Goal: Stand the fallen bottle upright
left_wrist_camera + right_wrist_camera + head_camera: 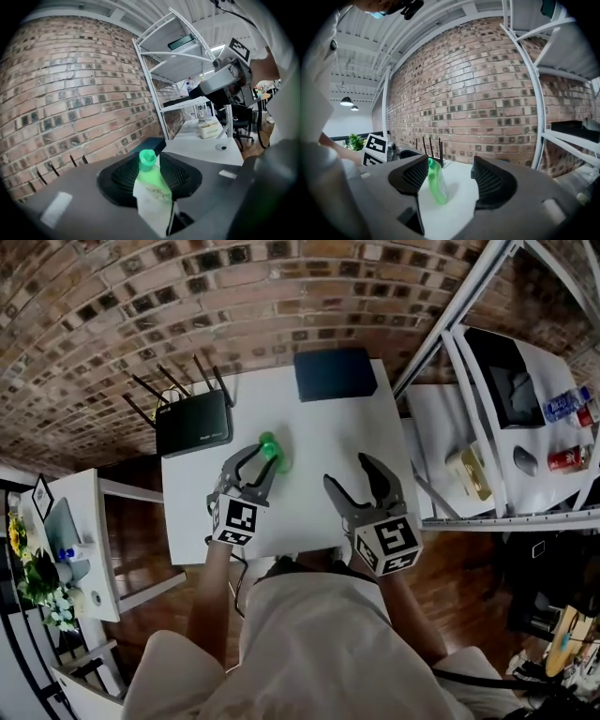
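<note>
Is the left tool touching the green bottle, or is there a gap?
Touching. The left gripper view shows the left tool closed on the green bottle. The bottle's body is squeezed between the two jaws, with no gap on either side.

Back left: router [194, 423]; back centre: box [335, 374]; mid-left: bottle [271, 450]. Free table [328, 442] centre-right; shelf post [450, 320] flanks right edge.

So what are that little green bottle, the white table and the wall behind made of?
The green bottle looks like translucent plastic: light glows through its body, with an opaque green cap and a pale label. The table seems a smooth matt white board, laminate or painted; I can't tell which. The wall is rough reddish-brown brick with lighter mortar lines.
</note>
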`<act>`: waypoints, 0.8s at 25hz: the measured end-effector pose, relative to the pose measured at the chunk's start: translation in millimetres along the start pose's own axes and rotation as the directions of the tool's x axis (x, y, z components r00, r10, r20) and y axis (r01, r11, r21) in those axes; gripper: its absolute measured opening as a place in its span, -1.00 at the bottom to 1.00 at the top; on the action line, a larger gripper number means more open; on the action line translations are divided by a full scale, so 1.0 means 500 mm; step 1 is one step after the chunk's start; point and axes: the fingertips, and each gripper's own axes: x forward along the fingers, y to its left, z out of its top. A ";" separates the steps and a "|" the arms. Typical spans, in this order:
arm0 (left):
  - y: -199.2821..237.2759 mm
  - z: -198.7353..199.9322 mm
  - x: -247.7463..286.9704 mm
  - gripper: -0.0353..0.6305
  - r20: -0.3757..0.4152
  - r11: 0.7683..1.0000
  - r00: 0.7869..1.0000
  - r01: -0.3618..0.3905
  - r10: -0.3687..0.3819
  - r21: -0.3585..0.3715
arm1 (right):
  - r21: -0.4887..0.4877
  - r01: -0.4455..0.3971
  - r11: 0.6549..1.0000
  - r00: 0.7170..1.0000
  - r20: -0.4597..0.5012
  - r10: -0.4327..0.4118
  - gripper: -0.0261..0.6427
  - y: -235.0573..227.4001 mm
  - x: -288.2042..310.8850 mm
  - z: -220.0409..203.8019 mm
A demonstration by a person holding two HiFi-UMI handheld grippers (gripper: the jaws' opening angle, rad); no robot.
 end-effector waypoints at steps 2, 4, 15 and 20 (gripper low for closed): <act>-0.002 0.001 -0.001 -0.44 0.011 1.000 1.000 0.001 -0.001 -0.014 | -0.004 -0.008 1.000 1.000 -0.003 0.008 -0.04 0.013 0.004 0.001; -0.011 0.003 0.000 -0.44 0.019 1.000 1.000 0.013 -0.013 -0.020 | -0.004 -0.009 1.000 1.000 -0.007 0.009 -0.04 0.023 0.004 0.000; -0.081 0.016 -0.081 -0.44 0.087 0.990 0.996 0.039 -0.027 -0.135 | 0.000 0.008 1.000 0.999 -0.033 -0.008 -0.04 0.088 -0.057 -0.041; -0.104 0.080 -0.165 -0.13 0.145 0.954 0.982 -0.076 0.123 -0.290 | 0.015 -0.046 0.999 0.999 -0.005 0.046 -0.05 0.108 -0.133 -0.070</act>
